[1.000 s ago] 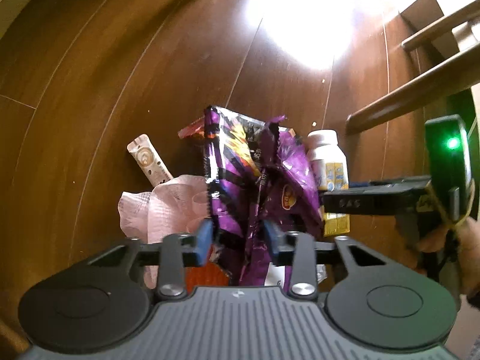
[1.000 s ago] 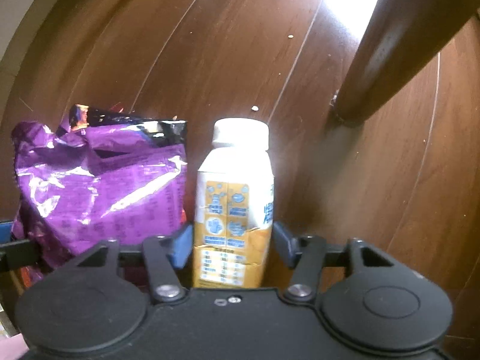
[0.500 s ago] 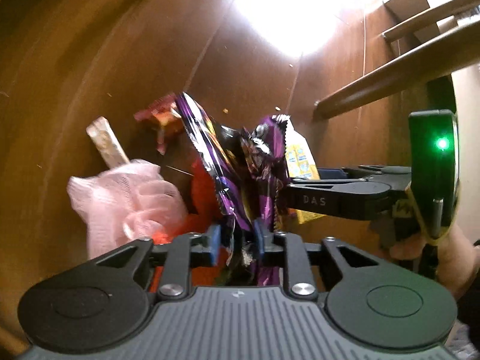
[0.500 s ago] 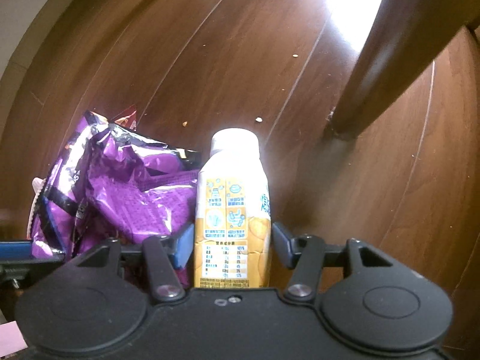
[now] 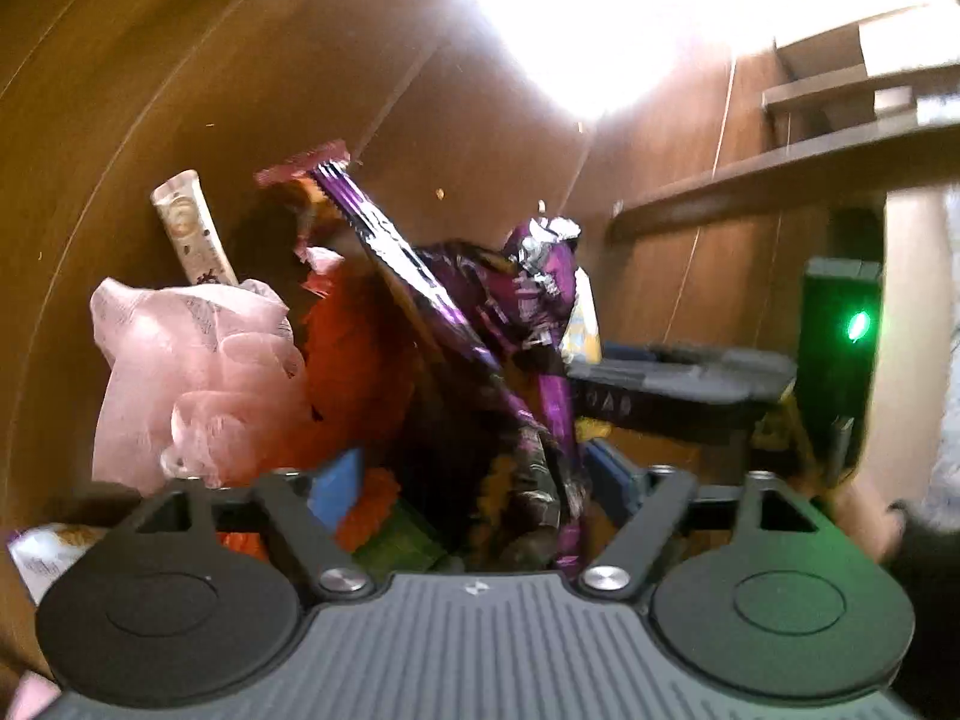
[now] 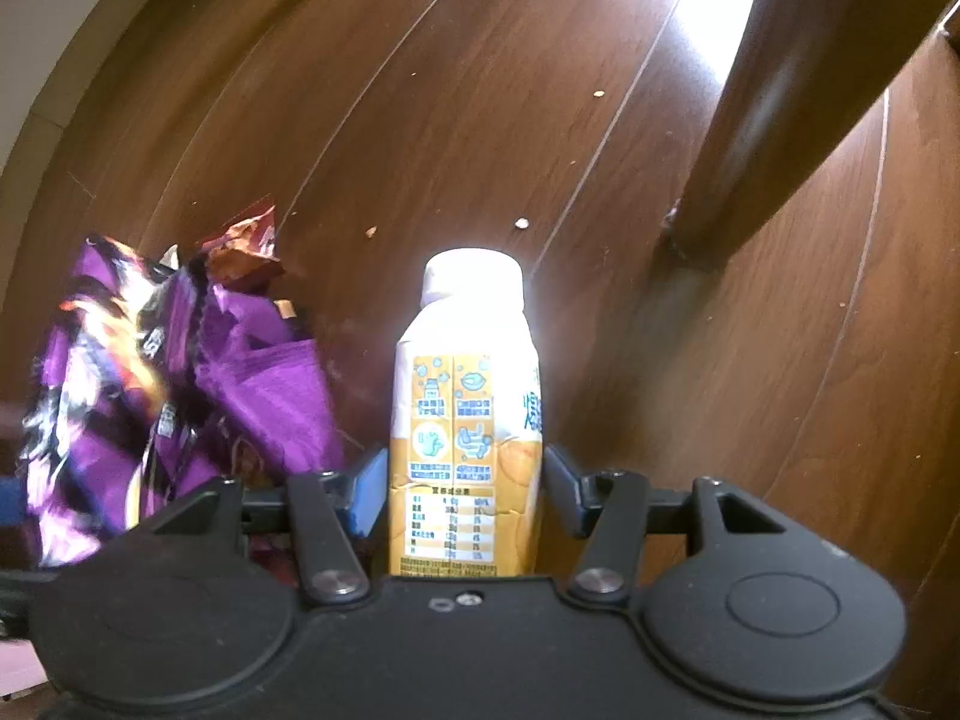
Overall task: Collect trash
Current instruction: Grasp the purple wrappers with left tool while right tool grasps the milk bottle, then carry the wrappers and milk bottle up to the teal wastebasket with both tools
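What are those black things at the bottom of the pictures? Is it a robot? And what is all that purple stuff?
No robot here. A person holds a grabbing tool in each hand, and each tool carries a camera looking out along its two fingers. The black shapes are the tools themselves.

One picture comes from the left claw. It is opening right now, with a crinkly purple snack bag still between its fingers, above a pink plastic bag full of wrappers.

The other picture comes from the right claw. It squeezes a yellow-and-white drink bottle with a white cap.

Underneath is a brown wooden floor with crumbs and a dark furniture leg. They are picking up trash.
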`<state>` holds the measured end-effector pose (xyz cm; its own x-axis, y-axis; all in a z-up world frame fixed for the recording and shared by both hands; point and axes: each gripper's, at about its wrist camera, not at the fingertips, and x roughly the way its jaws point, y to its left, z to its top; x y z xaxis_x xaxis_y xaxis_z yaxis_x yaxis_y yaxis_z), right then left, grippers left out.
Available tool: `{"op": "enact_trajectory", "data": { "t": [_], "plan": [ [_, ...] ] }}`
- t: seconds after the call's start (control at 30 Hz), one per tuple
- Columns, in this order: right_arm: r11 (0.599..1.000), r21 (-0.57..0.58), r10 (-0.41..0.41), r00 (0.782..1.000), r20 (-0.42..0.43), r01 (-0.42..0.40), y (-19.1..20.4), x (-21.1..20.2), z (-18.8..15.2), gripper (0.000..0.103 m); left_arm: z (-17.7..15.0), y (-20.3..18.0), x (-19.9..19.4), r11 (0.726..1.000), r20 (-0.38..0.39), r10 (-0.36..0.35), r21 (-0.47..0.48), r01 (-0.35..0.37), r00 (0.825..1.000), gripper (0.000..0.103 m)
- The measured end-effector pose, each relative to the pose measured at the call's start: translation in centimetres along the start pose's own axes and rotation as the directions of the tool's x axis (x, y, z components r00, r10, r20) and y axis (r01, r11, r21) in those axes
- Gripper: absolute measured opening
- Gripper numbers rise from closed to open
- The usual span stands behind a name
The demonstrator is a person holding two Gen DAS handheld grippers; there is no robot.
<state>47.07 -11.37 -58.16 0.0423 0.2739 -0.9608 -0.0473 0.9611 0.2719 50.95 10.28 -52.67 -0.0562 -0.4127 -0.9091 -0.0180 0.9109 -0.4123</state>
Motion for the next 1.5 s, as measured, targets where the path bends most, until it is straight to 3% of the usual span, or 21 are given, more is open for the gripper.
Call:
{"op": "enact_trajectory", "data": {
  "t": [0.07,0.13,0.2,0.47,0.5,0.53,0.6,0.67,0.73,0.87,1.03,1.2,1.33,1.5],
  "plan": [
    [1.0,-0.009,0.006,1.0,0.001,-0.006,0.2,0.0,-0.1,0.055,0.1,0.1,-0.3,0.998,0.016,-0.041,-0.044,0.042,0.999,0.08],
    [1.0,-0.009,0.006,1.0,0.002,-0.006,0.4,-0.1,-0.1,0.055,0.2,-1.1,0.0,0.999,0.02,-0.038,-0.011,0.038,0.999,0.081],
    [1.0,0.005,0.007,1.0,0.0,-0.007,-0.2,-0.2,0.0,0.055,0.2,-2.5,0.5,0.997,0.037,0.043,0.057,-0.045,0.998,0.081],
    [0.998,0.045,0.051,0.999,0.01,-0.051,-1.5,-0.2,0.5,0.055,-0.2,-3.2,2.8,0.984,0.024,0.141,0.109,-0.143,0.99,0.078],
    [0.998,0.04,0.05,0.999,0.009,-0.05,-1.4,-0.2,0.5,0.055,-0.3,-3.3,2.9,0.983,0.026,0.145,0.11,-0.147,0.989,0.069],
    [0.998,0.034,0.047,0.999,0.009,-0.047,-1.4,-0.5,-0.1,0.055,-0.4,-3.3,3.1,0.982,0.033,0.147,0.112,-0.149,0.989,0.052],
    [0.998,0.034,0.046,0.999,0.006,-0.046,-1.4,-0.5,-0.2,0.055,-0.6,-3.4,3.3,0.981,0.035,0.165,0.101,-0.168,0.986,0.033],
    [0.998,0.042,0.049,0.999,0.001,-0.049,-1.7,-0.7,-0.1,0.055,-0.7,-3.5,3.3,0.982,0.05,0.165,0.09,-0.169,0.985,0.033],
    [0.998,0.037,0.044,0.999,0.0,-0.044,-1.5,-0.9,-0.1,0.055,-1.0,-3.8,3.3,0.982,0.063,0.165,0.08,-0.17,0.984,0.024],
    [0.999,0.031,0.029,0.999,0.014,-0.03,-1.2,-2.5,-0.1,0.055,-1.8,-5.2,2.7,0.977,0.099,0.191,0.081,-0.199,0.977,0.015],
    [1.0,-0.018,0.004,0.997,0.071,-0.002,-0.1,-8.2,-0.8,0.055,-3.7,-7.2,0.1,0.969,0.149,0.218,0.084,-0.232,0.965,0.015],
    [0.993,-0.121,0.016,0.985,0.172,0.005,1.7,-17.0,-2.6,0.054,-5.8,-10.3,-5.3,0.965,0.205,0.228,0.081,-0.249,0.952,0.015],
    [0.984,-0.18,0.059,0.962,0.266,-0.011,2.1,-25.5,-4.5,0.055,-8.0,-13.6,-11.1,0.966,0.274,0.213,0.085,-0.244,0.938,0.015],
    [0.97,-0.244,0.115,0.921,0.372,-0.023,2.2,-36.1,-7.1,0.055,-11.3,-19.0,-18.5,0.957,0.384,0.225,0.087,-0.278,0.895,0.015]
  ]
}}
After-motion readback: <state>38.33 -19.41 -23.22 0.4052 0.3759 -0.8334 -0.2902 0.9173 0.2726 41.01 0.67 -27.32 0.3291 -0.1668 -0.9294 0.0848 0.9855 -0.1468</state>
